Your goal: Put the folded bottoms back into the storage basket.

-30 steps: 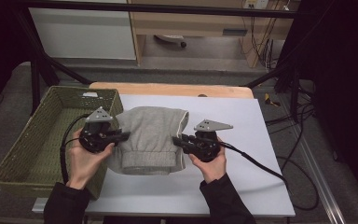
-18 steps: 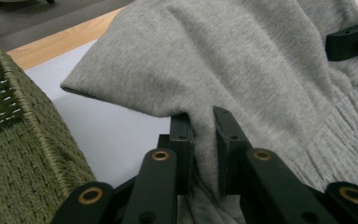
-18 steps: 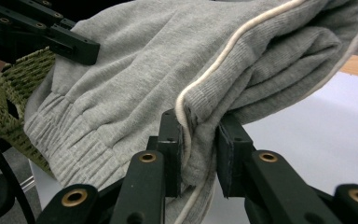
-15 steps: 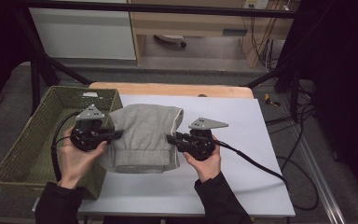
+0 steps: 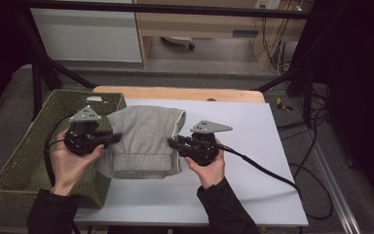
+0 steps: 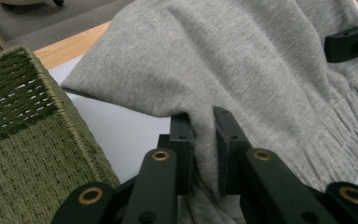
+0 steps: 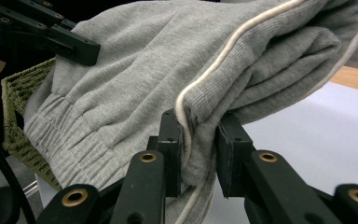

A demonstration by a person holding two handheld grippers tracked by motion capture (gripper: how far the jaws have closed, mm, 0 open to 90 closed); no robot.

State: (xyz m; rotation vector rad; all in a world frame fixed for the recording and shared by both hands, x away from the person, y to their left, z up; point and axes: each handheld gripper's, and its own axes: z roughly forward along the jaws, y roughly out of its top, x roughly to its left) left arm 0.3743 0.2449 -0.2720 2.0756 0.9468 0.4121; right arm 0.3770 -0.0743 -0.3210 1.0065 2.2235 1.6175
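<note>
With the left gripper [image 5: 111,138] and the right gripper [image 5: 174,143] each clamped on a side of the folded grey sweatshirt [image 5: 143,141], lifted between them beside the green basket [image 5: 24,146], the thick fabric could slip from one pinch and unfold.

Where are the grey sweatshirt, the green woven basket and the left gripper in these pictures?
grey sweatshirt [image 5: 143,141], high view, middle of the folded cloth.
green woven basket [image 5: 29,156], high view, its inner wall.
left gripper [image 6: 203,135], left gripper view, between its jaws, shut on the cloth.
</note>
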